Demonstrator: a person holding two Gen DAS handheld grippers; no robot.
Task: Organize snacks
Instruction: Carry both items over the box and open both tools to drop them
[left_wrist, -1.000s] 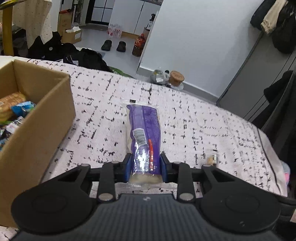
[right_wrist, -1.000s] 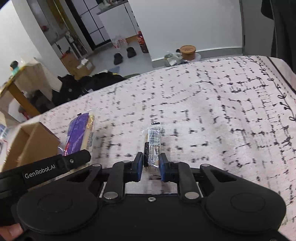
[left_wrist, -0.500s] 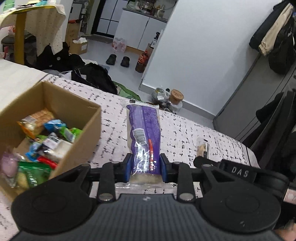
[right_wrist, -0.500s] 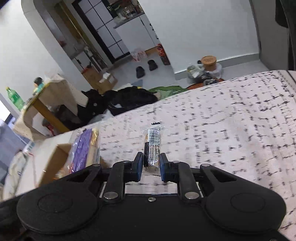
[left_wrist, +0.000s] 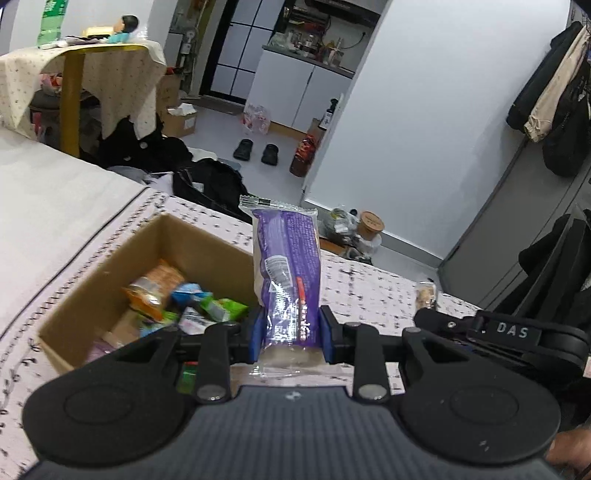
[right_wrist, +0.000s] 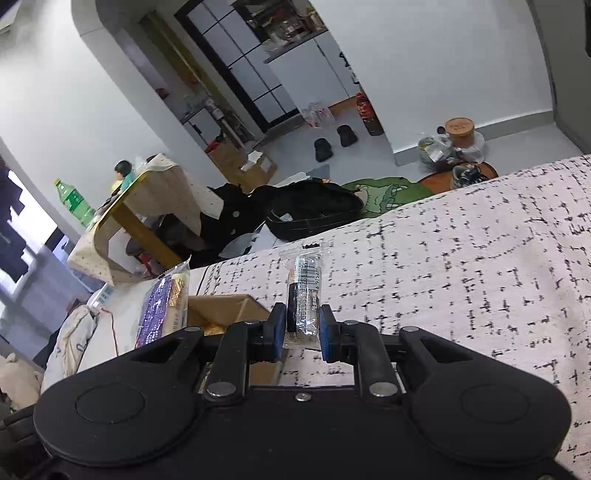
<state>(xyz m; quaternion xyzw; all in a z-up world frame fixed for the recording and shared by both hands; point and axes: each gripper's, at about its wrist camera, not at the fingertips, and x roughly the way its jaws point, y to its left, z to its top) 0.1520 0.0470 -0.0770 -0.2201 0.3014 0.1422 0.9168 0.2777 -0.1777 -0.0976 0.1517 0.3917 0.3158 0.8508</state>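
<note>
Purple snack pack (left_wrist: 290, 273) clamped upright between the blue pads of the left gripper (left_wrist: 290, 334), lifted over the near right corner of the cardboard box (left_wrist: 92, 280). Small dark snack bar (right_wrist: 304, 295) pinched in the right gripper (right_wrist: 303, 334), raised above the patterned bedspread (right_wrist: 461, 266) just right of the box. Inside the box, a jumble of orange, blue and green wrapped snacks (left_wrist: 173, 299). Beyond the bed, slippers (left_wrist: 255, 151) on the floor.

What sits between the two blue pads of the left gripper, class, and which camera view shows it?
A purple snack packet is clamped between the left gripper pads, standing up beside the cardboard box. The left wrist view shows it.
</note>
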